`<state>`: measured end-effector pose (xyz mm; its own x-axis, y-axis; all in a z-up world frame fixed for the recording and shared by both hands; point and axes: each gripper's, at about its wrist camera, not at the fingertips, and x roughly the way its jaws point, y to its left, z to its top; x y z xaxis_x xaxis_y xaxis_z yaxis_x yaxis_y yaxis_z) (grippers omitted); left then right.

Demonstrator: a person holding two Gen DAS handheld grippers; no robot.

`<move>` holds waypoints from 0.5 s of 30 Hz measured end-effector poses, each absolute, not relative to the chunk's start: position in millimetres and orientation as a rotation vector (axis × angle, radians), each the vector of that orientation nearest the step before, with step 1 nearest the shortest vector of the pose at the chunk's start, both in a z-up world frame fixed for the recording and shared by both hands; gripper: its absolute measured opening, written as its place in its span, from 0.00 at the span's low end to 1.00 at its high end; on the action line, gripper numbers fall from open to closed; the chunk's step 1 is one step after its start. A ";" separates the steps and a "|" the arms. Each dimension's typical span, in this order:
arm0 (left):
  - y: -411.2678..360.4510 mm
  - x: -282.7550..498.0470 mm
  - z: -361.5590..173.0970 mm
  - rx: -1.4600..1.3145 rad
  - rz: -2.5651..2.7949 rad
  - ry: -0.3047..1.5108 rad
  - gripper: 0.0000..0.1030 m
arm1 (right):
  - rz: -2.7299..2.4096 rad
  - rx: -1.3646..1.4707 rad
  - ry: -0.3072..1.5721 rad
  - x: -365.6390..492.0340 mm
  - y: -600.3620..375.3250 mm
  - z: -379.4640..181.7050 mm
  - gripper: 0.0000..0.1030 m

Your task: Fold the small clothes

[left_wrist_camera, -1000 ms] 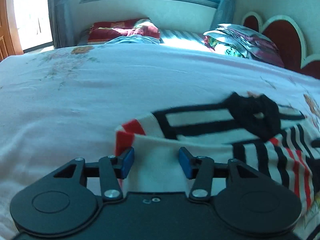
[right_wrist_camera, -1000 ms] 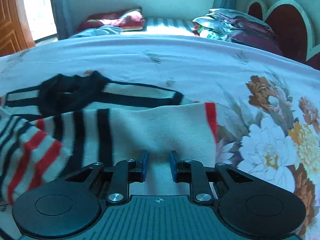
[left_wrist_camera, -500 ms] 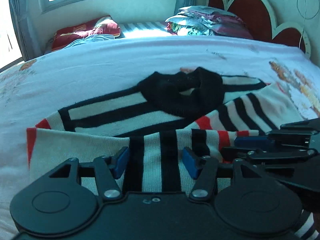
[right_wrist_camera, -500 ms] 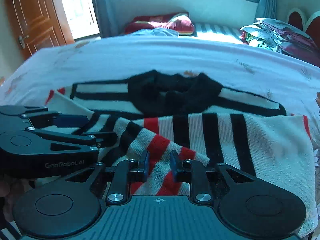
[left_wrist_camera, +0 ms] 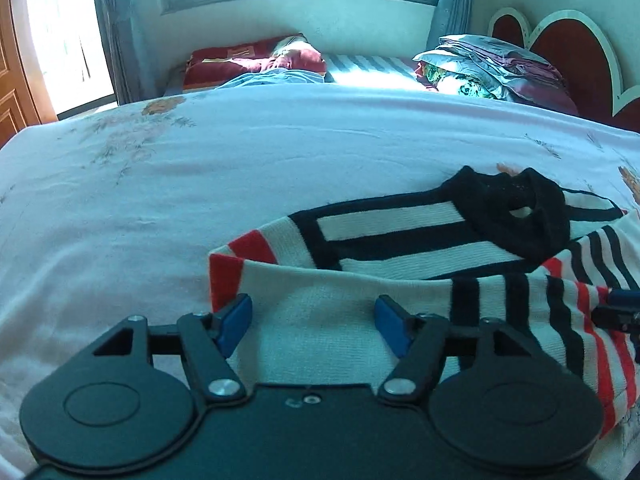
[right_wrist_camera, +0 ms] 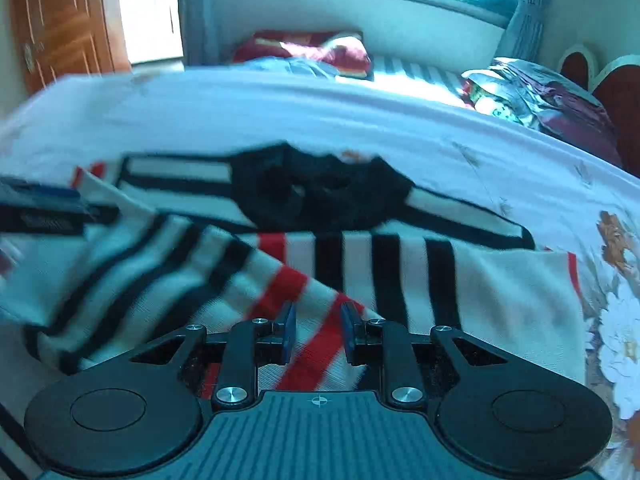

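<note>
Folding a striped sweater (left_wrist_camera: 400,276) on the bed (left_wrist_camera: 240,168).
Left tool (left_wrist_camera: 312,322) opening, releasing cloth; right tool (right_wrist_camera: 318,330) (nearly closed) pinches the striped sleeve to hold the fold.

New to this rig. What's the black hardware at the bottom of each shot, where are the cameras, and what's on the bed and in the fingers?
No robot arm here: a person carries a two-finger gripper in each hand, and a fisheye camera on each looks forward along its fingers. The black hardware is the gripper's own body.

In the left wrist view, the left gripper has blue-tipped fingers spread wide and opening, poised over the white part of a striped sweater without pinching it.

In the right wrist view, the right gripper has its fingers close together with a red-striped fold of the same sweater between them; it appears to hold that fold.

The sweater, with a black collar, lies partly folded on a pale floral bedsheet. Folded bedding sits by the headboard.
</note>
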<state>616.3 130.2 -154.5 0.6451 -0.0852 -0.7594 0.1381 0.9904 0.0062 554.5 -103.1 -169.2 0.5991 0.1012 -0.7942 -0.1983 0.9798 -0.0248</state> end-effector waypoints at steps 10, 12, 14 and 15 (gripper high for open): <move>64.6 556.8 -152.6 0.108 -0.276 0.845 0.68 | 0.227 -0.051 0.917 532.8 -86.9 -160.9 0.22; 75.0 549.4 -157.2 0.131 -0.273 0.831 0.69 | 0.221 -0.044 0.919 525.4 -103.7 -165.8 0.22; 98.6 540.1 -157.8 0.111 -0.246 0.826 0.69 | 0.125 -0.069 0.914 517.8 -127.8 -163.4 0.22; 106.8 532.4 -158.6 0.125 -0.227 0.819 0.69 | 0.089 -0.092 0.914 512.9 -139.7 -164.1 0.22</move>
